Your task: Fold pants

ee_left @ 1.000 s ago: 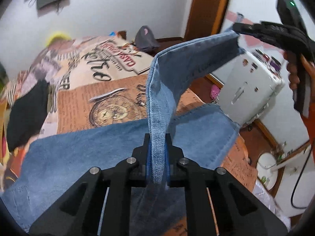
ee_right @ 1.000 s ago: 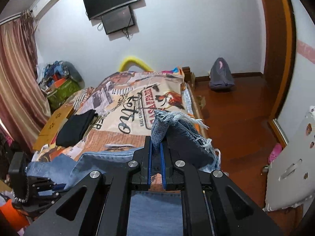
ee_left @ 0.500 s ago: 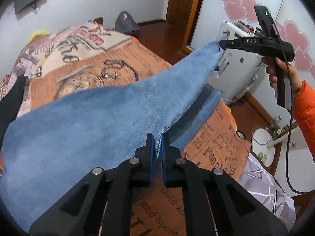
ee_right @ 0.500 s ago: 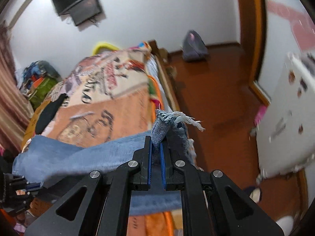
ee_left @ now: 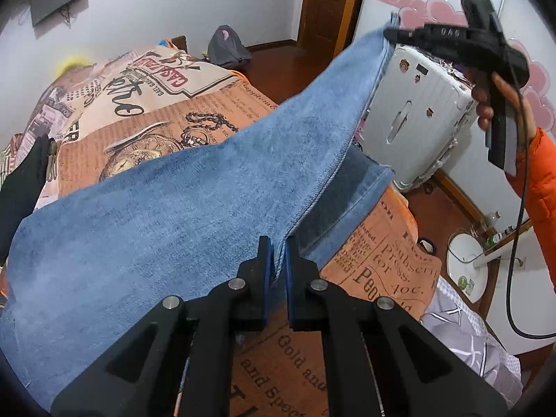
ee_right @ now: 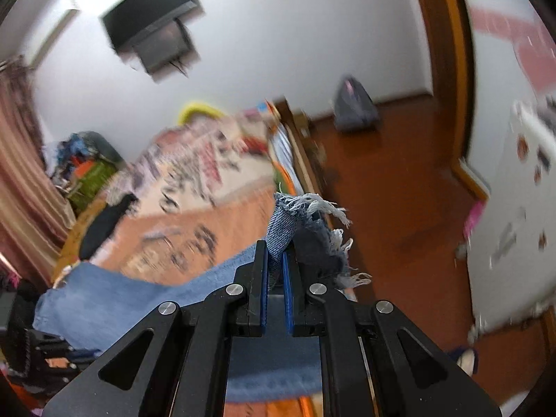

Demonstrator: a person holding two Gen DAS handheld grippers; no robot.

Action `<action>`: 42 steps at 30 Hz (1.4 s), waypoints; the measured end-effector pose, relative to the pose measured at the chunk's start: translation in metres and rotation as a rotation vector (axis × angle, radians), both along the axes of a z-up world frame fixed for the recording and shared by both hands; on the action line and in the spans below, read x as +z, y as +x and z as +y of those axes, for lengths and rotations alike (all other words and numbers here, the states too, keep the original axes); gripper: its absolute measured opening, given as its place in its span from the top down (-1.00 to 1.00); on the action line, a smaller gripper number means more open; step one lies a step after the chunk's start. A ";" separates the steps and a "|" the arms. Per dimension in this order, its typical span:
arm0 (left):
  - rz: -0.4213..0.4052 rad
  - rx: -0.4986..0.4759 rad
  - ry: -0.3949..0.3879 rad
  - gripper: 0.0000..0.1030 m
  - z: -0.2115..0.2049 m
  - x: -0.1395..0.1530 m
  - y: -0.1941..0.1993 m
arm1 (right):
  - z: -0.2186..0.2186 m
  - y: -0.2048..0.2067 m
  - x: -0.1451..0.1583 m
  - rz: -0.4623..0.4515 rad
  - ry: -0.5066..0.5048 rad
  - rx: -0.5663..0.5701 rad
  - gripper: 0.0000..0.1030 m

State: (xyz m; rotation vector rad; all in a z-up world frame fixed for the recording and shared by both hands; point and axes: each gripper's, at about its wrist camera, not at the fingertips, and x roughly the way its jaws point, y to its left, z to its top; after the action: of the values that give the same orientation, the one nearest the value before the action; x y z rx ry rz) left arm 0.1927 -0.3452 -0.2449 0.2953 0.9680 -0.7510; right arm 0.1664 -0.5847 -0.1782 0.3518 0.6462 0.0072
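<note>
Left wrist view looks low and close across the bed toward the far wall. Right wrist view faces likewise from higher right. Both share bed, backpack.

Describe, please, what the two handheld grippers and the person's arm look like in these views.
Both the left gripper and the right gripper are matte black, with angular cut-out fingers, silver round bolt heads and blue pads inside. Seen from the side, the right gripper carries white lettering, a green indicator light and a black cable trailing down. The hand is bare; the sleeve is orange and padded.
</note>
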 end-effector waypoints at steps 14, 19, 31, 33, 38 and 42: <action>0.057 -0.035 0.050 0.85 -0.007 -0.018 -0.003 | -0.014 -0.043 -0.158 0.327 0.141 -0.028 0.86; 0.082 -0.033 -0.004 0.85 -0.002 -0.003 -0.005 | -0.014 -0.054 -0.166 0.312 0.206 -0.059 0.84; 0.021 0.081 0.044 0.82 0.010 -0.007 0.028 | -0.004 -0.043 -0.164 0.343 0.080 -0.129 0.77; 0.070 0.090 0.042 0.82 0.012 -0.020 0.033 | -0.004 -0.045 -0.166 0.368 0.055 -0.154 0.62; 0.090 0.070 0.017 0.82 0.009 -0.032 0.028 | -0.009 -0.056 -0.147 0.368 -0.052 -0.212 0.56; 0.091 0.057 0.019 0.82 0.003 -0.035 0.024 | 0.001 -0.047 -0.129 0.306 -0.065 -0.160 0.56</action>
State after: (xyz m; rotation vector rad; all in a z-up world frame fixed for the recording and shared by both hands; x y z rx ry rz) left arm 0.2164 -0.3423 -0.2800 0.2504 1.0655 -0.7082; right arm 0.1190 -0.5835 -0.3069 0.3439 0.9175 -0.2235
